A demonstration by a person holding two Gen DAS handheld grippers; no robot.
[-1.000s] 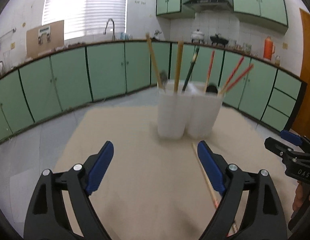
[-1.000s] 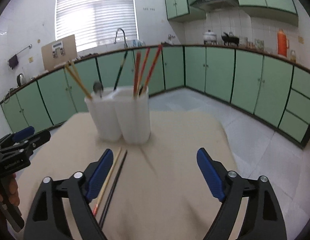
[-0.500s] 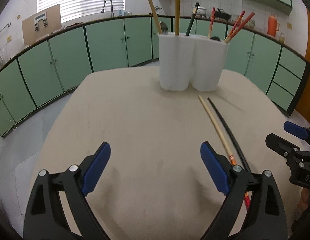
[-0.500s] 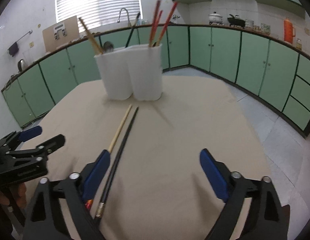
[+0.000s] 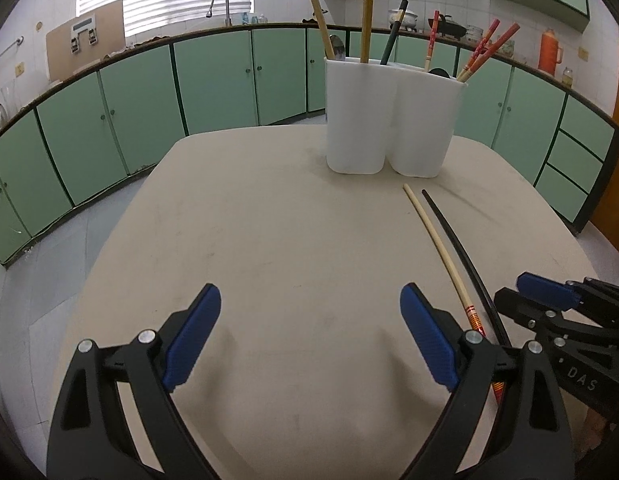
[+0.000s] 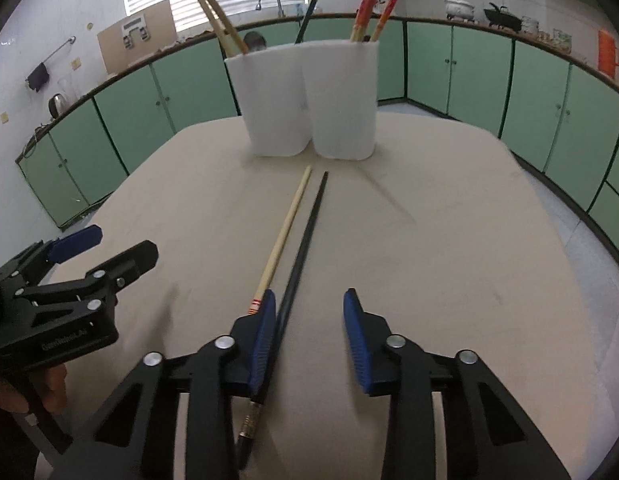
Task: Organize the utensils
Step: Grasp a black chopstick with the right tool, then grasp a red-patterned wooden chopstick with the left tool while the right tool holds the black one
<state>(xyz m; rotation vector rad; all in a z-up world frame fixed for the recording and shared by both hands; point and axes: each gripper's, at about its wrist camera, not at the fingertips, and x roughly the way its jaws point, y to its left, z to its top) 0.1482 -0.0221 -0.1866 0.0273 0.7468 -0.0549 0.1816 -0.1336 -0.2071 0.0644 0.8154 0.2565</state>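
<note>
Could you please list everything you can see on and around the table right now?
Utensil holder: one, white, two compartments, far side of table.
Chopsticks in holder: several, tan, red and dark, standing upright.
Pale chopstick: one, cream with red end, lying on table.
Black chopstick: one, beside the pale one.
Table: one, beige.
Cabinets: many, green, along the walls.
Thermos: one, orange, on counter.
Left gripper: black with blue pads, open.
Right gripper: same, open around black chopstick.
</note>
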